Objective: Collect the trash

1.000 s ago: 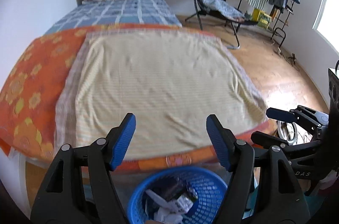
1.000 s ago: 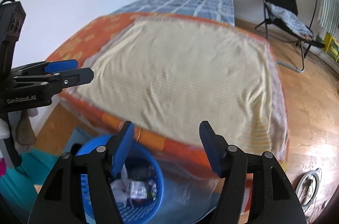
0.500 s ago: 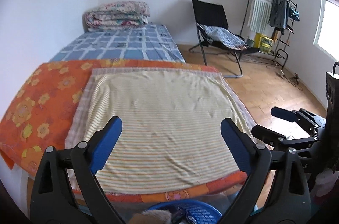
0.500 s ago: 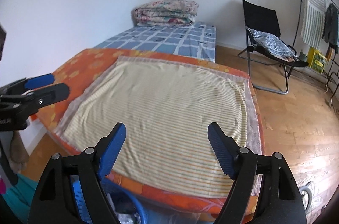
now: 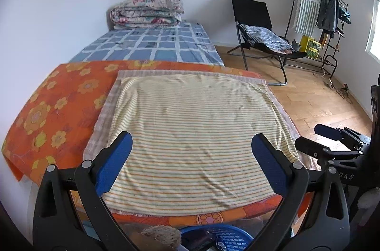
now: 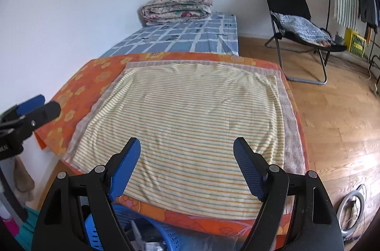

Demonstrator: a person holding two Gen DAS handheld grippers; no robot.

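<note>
My left gripper [image 5: 191, 163] is open and empty, held above the foot of the bed. My right gripper [image 6: 186, 168] is open and empty, beside it on the right; it also shows in the left wrist view [image 5: 330, 132]. The left gripper shows at the left edge of the right wrist view [image 6: 35, 108]. A blue plastic basket [image 5: 228, 236] with crumpled trash stands on the floor below both grippers; its rim also shows in the right wrist view [image 6: 166, 236]. The striped yellow towel [image 5: 190, 127] on the bed carries no trash that I can see.
The bed has an orange flowered cover [image 5: 59, 104], a blue checked sheet [image 5: 152, 44] and a folded quilt [image 5: 147, 11] at the far end. A black folding chair [image 5: 258, 30] and a clothes rack [image 5: 325, 9] stand on the wooden floor [image 6: 337, 113] to the right.
Both grippers have risen and tilted up from the basket. The basket has slid to the bottom edge of both views. Both jaws have opened wider.
</note>
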